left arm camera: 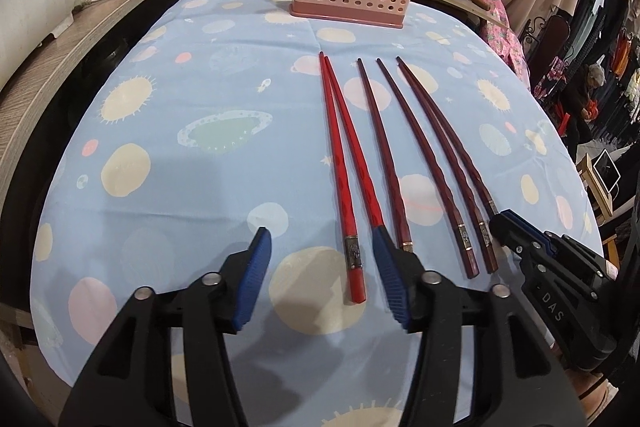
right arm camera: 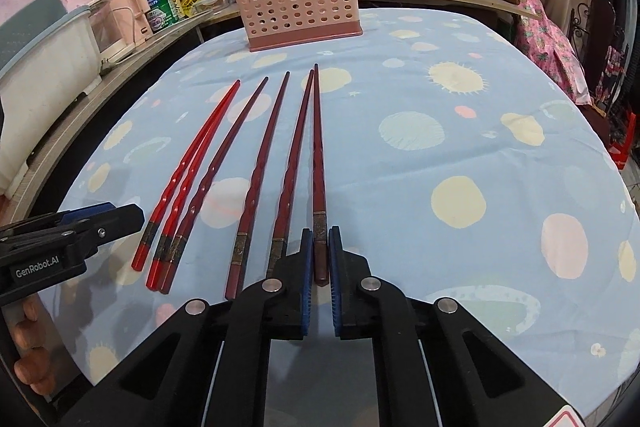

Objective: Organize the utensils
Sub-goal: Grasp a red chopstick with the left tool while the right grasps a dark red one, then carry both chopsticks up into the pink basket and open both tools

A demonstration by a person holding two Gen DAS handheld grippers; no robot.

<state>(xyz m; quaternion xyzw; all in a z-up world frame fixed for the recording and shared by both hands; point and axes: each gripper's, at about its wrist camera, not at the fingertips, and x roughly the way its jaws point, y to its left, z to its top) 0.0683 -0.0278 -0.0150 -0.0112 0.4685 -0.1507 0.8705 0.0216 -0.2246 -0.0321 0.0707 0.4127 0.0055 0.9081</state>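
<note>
Chopsticks (right arm camera: 256, 183) lie fanned before pink perforated holder (right arm camera: 296, 3); right gripper (right arm camera: 321, 251) clamps the rightmost dark chopstick (right arm camera: 319, 167); left gripper (left arm camera: 320, 247) half-spread, straddling a red one (left arm camera: 344, 187).

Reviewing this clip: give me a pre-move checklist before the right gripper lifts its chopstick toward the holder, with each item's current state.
1. Right gripper shut on the rightmost chopstick: ok.
2. Only one chopstick between its fingers: ok.
3. Left gripper open, holding nothing: ok.
4. Red chopstick between the left fingers, not gripped: ok.
5. Holder upright at the table's far end: ok.
6. Free room inside the holder: cannot tell.
</note>
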